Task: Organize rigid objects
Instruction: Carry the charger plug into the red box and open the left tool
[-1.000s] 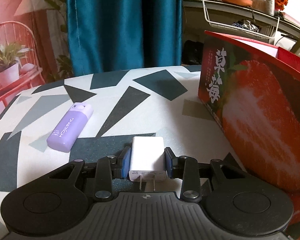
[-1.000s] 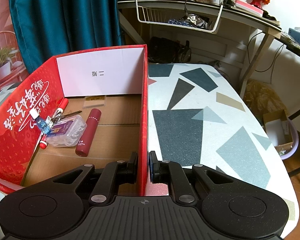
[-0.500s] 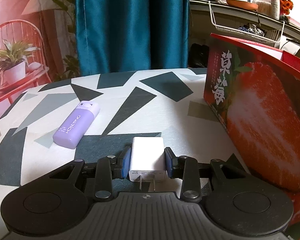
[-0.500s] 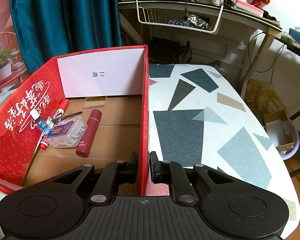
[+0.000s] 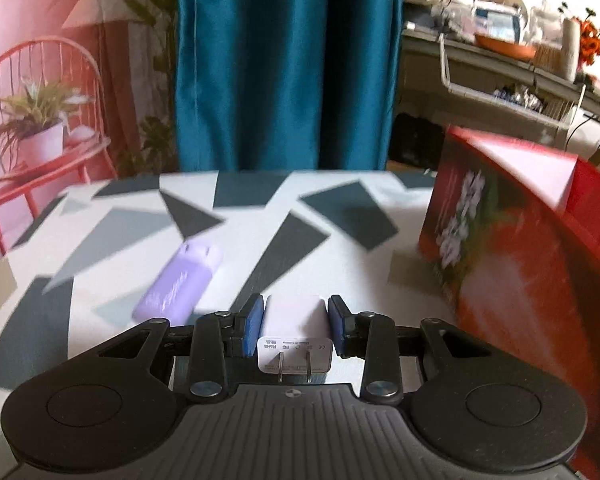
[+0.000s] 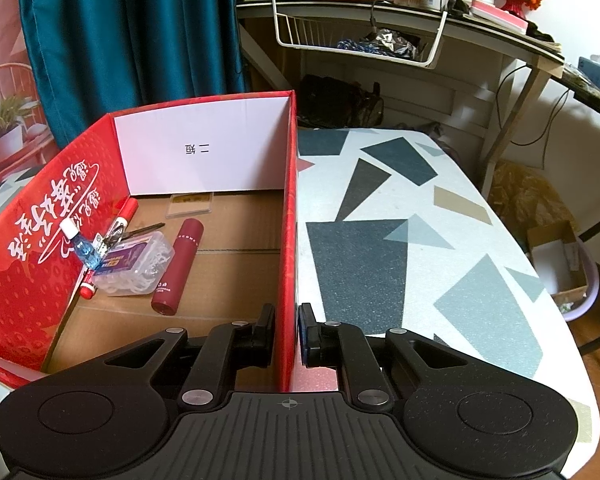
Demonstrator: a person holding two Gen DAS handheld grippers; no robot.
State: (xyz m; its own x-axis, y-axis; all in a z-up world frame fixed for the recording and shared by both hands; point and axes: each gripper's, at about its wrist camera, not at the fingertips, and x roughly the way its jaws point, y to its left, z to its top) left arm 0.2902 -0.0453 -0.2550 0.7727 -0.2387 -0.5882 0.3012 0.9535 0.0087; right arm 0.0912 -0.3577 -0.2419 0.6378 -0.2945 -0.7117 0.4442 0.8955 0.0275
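My left gripper [image 5: 295,322] is shut on a white plug adapter [image 5: 294,332], prongs pointing back at the camera, held above the patterned table [image 5: 260,232]. A purple bottle [image 5: 180,280] lies on the table to the left ahead. The red strawberry box [image 5: 520,264] stands to the right. My right gripper [image 6: 287,332] is shut on the right wall of the red box [image 6: 290,240]. Inside the box lie a dark red tube [image 6: 177,266], a clear plastic case [image 6: 134,264], a red marker [image 6: 120,220], a small blue bottle [image 6: 82,246] and a flat tan card [image 6: 190,204].
A teal curtain [image 5: 284,64] hangs behind the table. A red chair with a potted plant [image 5: 40,120] stands at the left. A cluttered shelf with a wire basket [image 6: 360,28] is behind the box. The table's right edge [image 6: 556,312] drops to the floor.
My left gripper has risen and tilted up with the adapter; the table and purple bottle appear lower and blurred. The right gripper and box have hardly moved.
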